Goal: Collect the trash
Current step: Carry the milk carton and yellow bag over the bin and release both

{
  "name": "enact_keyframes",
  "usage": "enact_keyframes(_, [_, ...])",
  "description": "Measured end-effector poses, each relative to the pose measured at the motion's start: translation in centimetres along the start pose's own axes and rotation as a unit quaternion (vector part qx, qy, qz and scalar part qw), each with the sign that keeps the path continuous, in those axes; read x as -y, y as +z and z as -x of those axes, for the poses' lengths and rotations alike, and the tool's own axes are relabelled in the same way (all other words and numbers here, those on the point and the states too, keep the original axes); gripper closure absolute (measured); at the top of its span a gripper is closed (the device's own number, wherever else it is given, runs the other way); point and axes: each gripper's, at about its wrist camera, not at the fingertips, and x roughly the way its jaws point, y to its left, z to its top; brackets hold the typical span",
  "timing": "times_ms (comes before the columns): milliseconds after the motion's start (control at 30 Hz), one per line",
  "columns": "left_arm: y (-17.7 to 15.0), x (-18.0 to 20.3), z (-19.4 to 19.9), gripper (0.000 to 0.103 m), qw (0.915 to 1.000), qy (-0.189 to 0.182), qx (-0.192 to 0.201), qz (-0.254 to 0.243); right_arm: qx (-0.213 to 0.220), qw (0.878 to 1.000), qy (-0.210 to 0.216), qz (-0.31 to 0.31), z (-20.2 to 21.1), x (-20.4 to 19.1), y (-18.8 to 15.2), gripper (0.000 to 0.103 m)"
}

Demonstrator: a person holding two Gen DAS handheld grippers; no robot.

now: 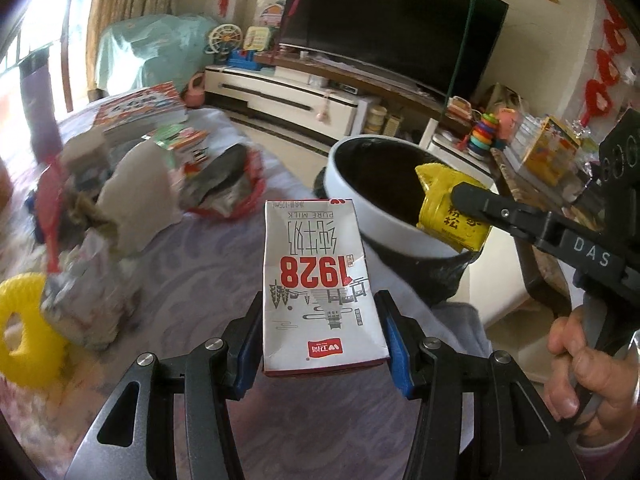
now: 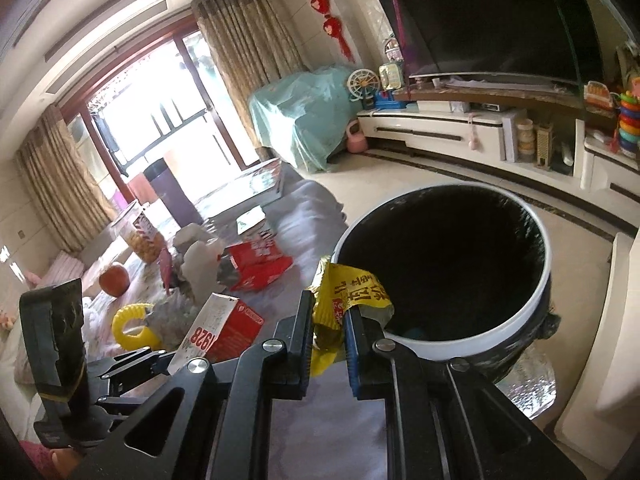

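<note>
My left gripper (image 1: 322,332) is shut on a white and red milk carton (image 1: 320,280) marked 1928, held above the purple tablecloth (image 1: 208,304). The carton also shows in the right wrist view (image 2: 218,330). My right gripper (image 2: 329,316) is shut on a crumpled yellow wrapper (image 2: 352,292) at the near rim of a white trash bin (image 2: 472,332) lined with a black bag. In the left wrist view the right gripper (image 1: 472,200) holds the yellow wrapper (image 1: 440,196) over the bin (image 1: 384,220), to the right of the carton.
More litter lies on the table: a red wrapper (image 2: 256,266), crumpled paper (image 1: 136,196), a yellow ring (image 1: 24,328), an orange fruit (image 2: 114,278), a snack jar (image 2: 140,236) and books (image 1: 144,108). A TV cabinet (image 2: 460,128) stands behind the bin.
</note>
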Motion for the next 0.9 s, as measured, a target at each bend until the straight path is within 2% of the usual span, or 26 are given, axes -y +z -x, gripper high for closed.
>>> enact_keyframes(367, [3.4,2.5,-2.0,0.052,0.9994,-0.007,0.012,-0.032,0.011,1.000,-0.013,-0.020,0.1,2.8,1.6,0.092])
enact_keyframes(900, [8.1,5.1,-7.7,0.052,0.9978,-0.015,-0.028,-0.057,-0.010,0.998,-0.034,-0.050,-1.3,7.4,3.2,0.092])
